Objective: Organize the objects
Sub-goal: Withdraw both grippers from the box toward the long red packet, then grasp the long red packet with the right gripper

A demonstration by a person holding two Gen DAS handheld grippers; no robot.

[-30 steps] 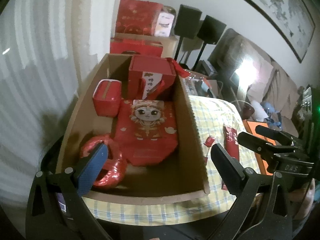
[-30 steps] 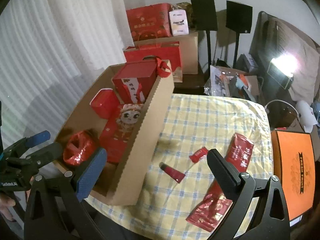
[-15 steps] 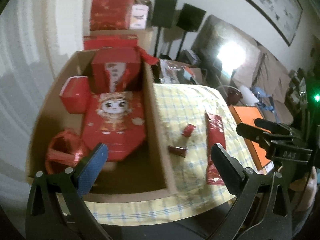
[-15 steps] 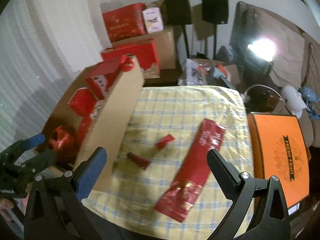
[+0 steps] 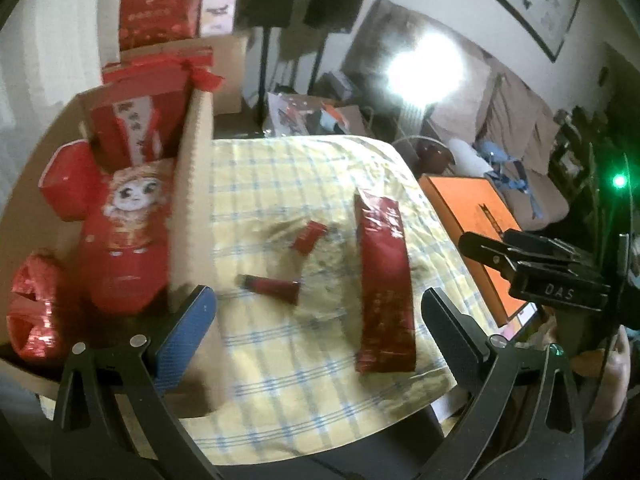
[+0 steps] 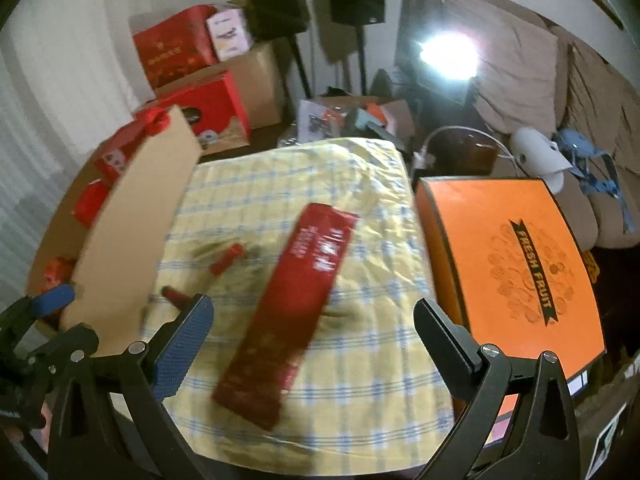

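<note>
Both your grippers hang spread wide and empty: the left gripper over the near table edge, the right gripper above the long red packet. That packet lies flat on the checked cloth, beside a small red tube and a red sachet, right of the cardboard box.

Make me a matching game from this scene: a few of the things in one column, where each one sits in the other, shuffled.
Things:
1. long red packet
2. doll-print red bag
3. orange fruit box
4. black speakers

Places:
A. inside the cardboard box
B. on stands by the far wall
C. flat on the checked cloth
D. beside the table, right of the cloth

Pairs: 1-C, 2-A, 3-D, 4-B
</note>
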